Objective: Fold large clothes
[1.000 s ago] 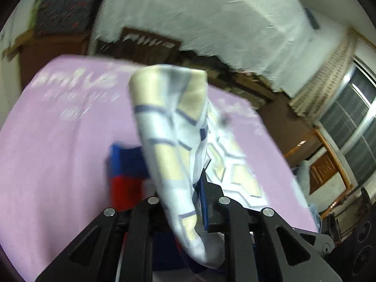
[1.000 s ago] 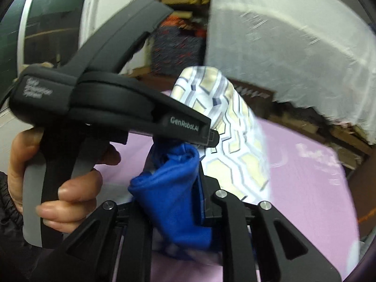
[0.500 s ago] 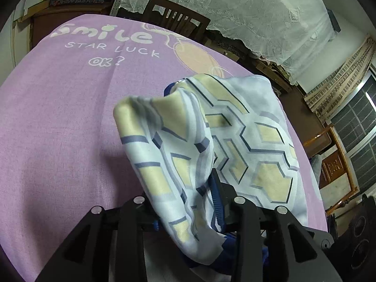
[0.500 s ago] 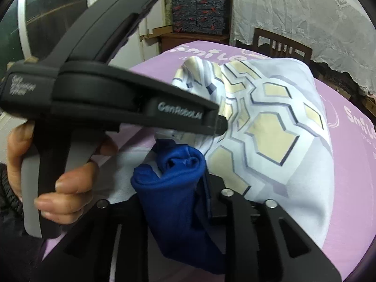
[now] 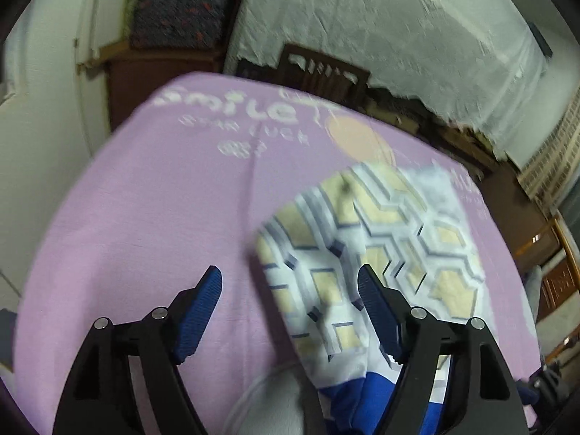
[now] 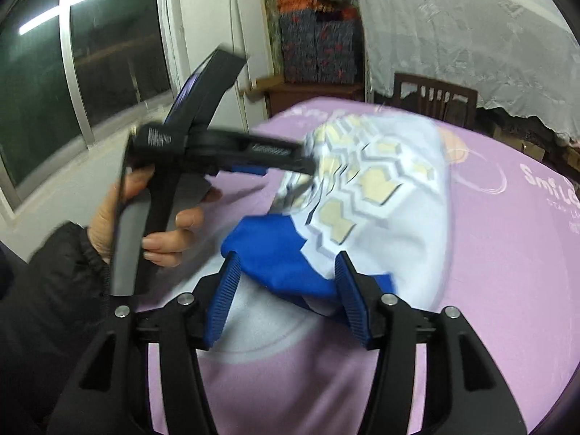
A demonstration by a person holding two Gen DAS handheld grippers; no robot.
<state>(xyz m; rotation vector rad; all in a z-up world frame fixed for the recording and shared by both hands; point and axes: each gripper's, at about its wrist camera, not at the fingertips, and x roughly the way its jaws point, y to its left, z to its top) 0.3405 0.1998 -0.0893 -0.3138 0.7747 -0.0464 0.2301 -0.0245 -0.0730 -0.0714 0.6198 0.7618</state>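
Observation:
The large garment [image 5: 384,239], white with yellow hexagons and a blue underside, lies bunched on the purple sheet [image 5: 127,235]. My left gripper [image 5: 290,290] has its jaws opening wide. The garment's near edge lies between them beside the right pad, and the pads do not press it. In the right wrist view the garment [image 6: 380,188] shows its blue part [image 6: 275,253] between the opening jaws of my right gripper [image 6: 288,282], loose on the sheet [image 6: 507,272]. A hand [image 6: 163,232] holds the left gripper's handle at the garment's left side.
A dark wooden chair [image 5: 322,72] stands at the far edge of the sheet under a white lace drape [image 5: 398,18]. Patterned boxes [image 6: 319,50] sit on a cabinet at the back. A dark window [image 6: 72,72] is on the left.
Both grippers were shut on the lifted garment and now stand open. The garment has come down onto the purple sheet and spread out. Both grippers drew back from it.

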